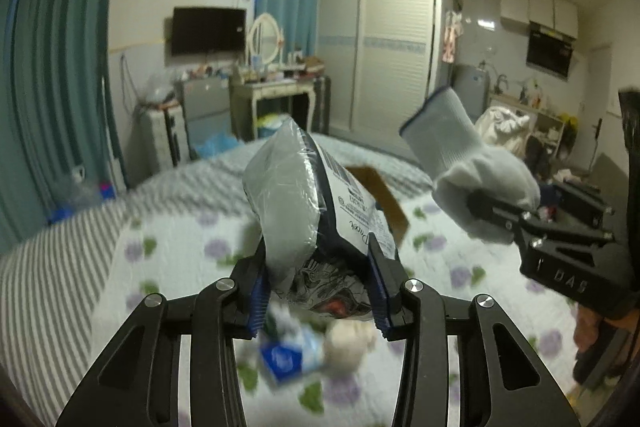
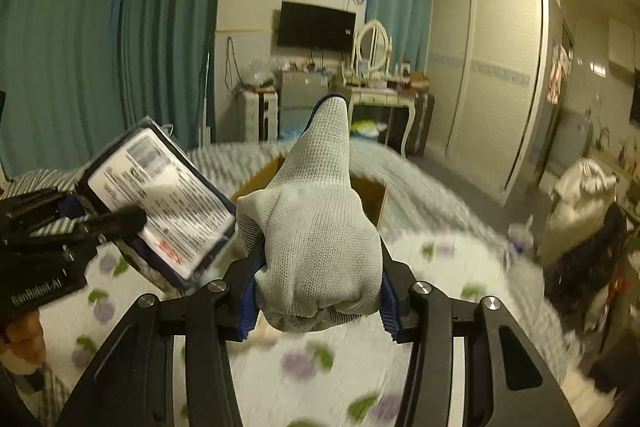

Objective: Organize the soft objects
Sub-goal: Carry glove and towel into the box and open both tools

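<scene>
Between my left tongs [image 1: 318, 291] a plastic pack [image 1: 304, 203] clamped tight, my right tongs [image 2: 318, 297] pinching a grey glove [image 2: 316, 227], box [image 2: 368, 199] ahead, bed [image 2: 360, 367] below.

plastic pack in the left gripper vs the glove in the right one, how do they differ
The plastic pack is glossy, sealed film with printed labels and a barcode; the glove is matte grey knit with a dark blue cuff. The pack is a flat-sided slab, while the glove is bunched at the grip and tapers to its cuff. Both are held up above the bed, the pack clamped in the left gripper and the glove in the right gripper.
</scene>
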`<state>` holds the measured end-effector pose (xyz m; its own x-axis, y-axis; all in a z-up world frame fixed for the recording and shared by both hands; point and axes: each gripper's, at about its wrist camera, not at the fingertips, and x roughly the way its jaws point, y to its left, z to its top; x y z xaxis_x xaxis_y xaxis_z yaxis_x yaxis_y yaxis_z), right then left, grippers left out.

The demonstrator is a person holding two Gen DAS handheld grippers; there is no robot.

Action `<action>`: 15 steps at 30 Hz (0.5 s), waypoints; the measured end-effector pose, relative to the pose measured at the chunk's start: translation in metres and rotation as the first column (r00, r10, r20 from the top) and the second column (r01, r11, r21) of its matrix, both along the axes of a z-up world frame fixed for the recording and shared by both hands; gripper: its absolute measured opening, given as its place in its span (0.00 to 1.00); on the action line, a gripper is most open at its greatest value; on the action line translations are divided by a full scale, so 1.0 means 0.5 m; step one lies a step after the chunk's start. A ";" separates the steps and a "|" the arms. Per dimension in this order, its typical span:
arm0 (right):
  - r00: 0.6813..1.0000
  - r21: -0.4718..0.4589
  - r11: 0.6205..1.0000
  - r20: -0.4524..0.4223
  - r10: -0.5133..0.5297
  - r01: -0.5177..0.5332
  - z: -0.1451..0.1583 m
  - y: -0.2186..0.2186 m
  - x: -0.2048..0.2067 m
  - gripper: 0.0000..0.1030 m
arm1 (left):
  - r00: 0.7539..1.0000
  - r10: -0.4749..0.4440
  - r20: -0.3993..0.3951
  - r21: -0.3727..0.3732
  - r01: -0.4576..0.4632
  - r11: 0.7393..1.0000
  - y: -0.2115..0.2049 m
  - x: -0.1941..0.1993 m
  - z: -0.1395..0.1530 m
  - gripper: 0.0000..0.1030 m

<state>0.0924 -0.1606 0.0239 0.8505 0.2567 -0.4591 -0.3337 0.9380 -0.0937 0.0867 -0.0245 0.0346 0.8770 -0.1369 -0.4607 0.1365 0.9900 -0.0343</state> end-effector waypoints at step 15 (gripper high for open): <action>0.993 0.029 0.999 -0.119 -0.019 0.023 -0.070 0.036 0.407 0.46 | 0.995 0.043 -0.088 0.068 -0.037 0.997 -0.015 0.359 -0.118 0.39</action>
<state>0.2958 -0.1428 -0.0110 0.7958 0.2547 -0.5494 -0.3211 0.9467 -0.0261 0.2662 -0.0320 -0.0241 0.8360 -0.0693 -0.5443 0.0960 0.9952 0.0208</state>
